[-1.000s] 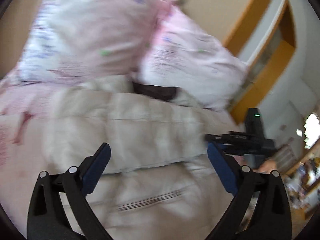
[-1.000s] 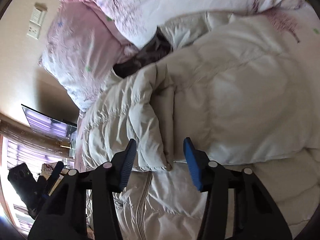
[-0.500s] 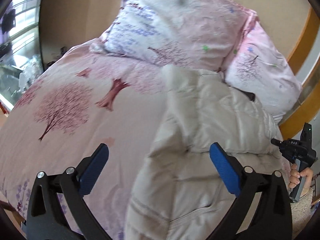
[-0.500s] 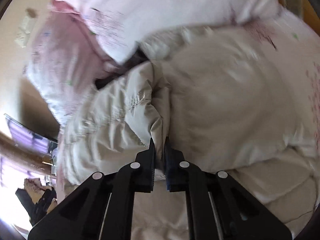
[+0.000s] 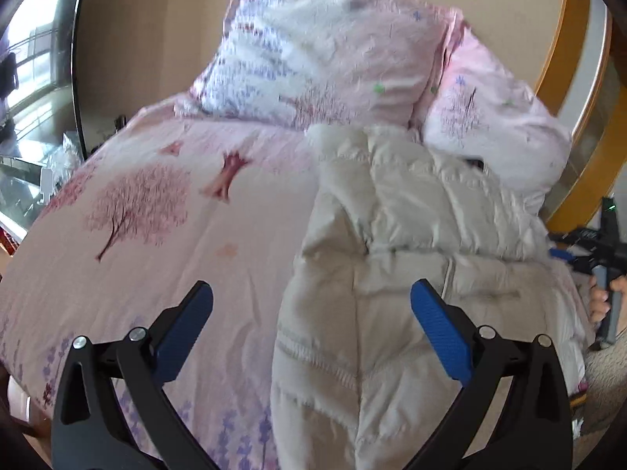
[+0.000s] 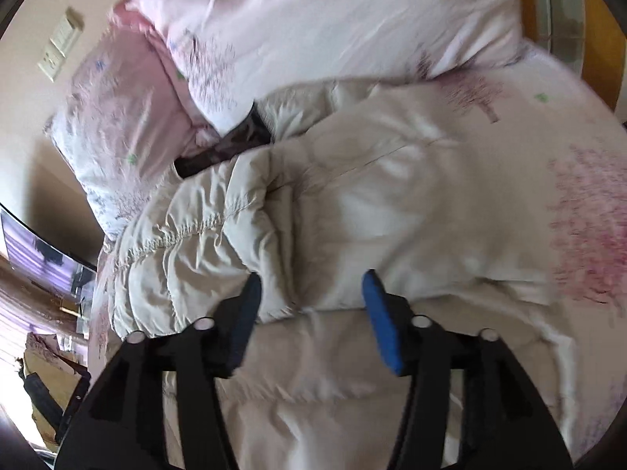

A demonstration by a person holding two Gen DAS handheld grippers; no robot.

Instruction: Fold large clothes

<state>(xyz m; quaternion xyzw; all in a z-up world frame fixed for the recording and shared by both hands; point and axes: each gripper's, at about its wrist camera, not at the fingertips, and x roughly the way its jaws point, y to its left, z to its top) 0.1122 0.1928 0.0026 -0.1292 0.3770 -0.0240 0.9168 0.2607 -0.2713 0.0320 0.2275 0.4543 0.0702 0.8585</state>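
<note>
Jacket [image 5: 395, 243], cream quilted puffer, lies on the bed [image 5: 164, 235] over a pink tree-print cover, its top end against two pink pillows [image 5: 333, 51]. Left wrist view: one sleeve [image 5: 431, 203] folded across the body, lying crosswise; zipper line runs down the lower half toward the camera. Dark lining shows at the collar, next to the pillows, clearer in the right wrist view [image 6: 231, 145]. Left gripper [image 5: 311, 313]: jaws wide apart, blue pads clear of the fabric, nothing between them; it hovers above the jacket's near left edge and the bare cover beside it. Right gripper [image 6: 311, 293]: jaws opening, pads apart and not pressing; the folded sleeve's end [image 6: 274, 297] sits between them, close to the left pad, whether touching cannot be told. In the left wrist view the right gripper [image 5: 564, 254] appears at the far right edge of the bed, with fingers of the person's hand [image 5: 599, 301] around its handle. Right wrist picture blurred.
</note>
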